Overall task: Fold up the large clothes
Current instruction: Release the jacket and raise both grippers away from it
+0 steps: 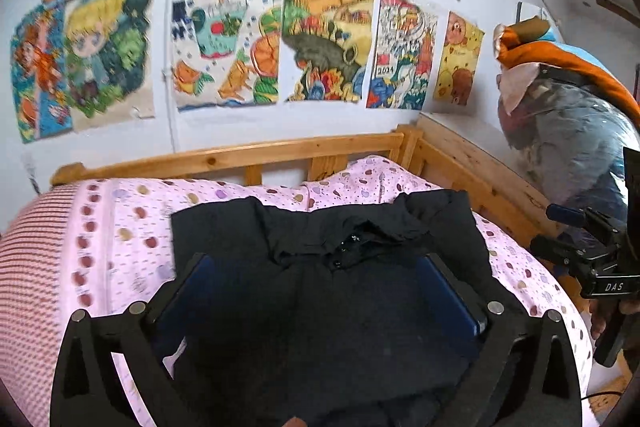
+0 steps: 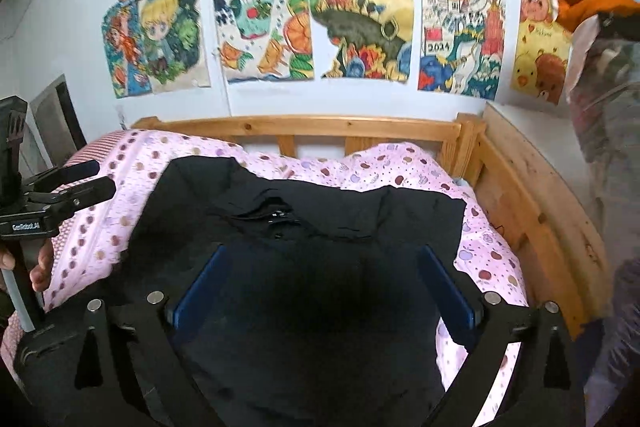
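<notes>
Left wrist view: left tongs [image 1: 320,291] spread wide, blue pads [image 1: 448,291] apart, nothing between them. No contact with the garment [image 1: 320,247] visible. Garment is black, spread flat on the bed [image 1: 120,227], collar end toward the wooden headboard [image 1: 248,151]; small buttons show at the neck. Bedding is pink with a dot print, with a red-striped patch at the left edge. Right tongs [image 1: 560,227] show at the right edge, over the bed's side, with "DAS" on the body. A hand [image 1: 604,319] grips the handle below. Wall has drawings [image 1: 328,39]; one reads "2024", blurred. Bag with orange cloth [image 1: 560,67] hangs at right.

Right wrist view: right tongs [image 2: 324,279] also wide apart, empty, above the garment [image 2: 304,267]. Same garment, shoulders toward the headboard [image 2: 312,123], on the bed [image 2: 500,267]. Only here: left tongs [image 2: 86,181] seen from the side at the left edge, fingers apart, label "GenRobot.AI", fingers of a hand [image 2: 40,267] on the handle. "2024" on a drawing [image 2: 460,27] reads clearly here. Wooden side rail [image 2: 532,211] at right shows fuller.
</notes>
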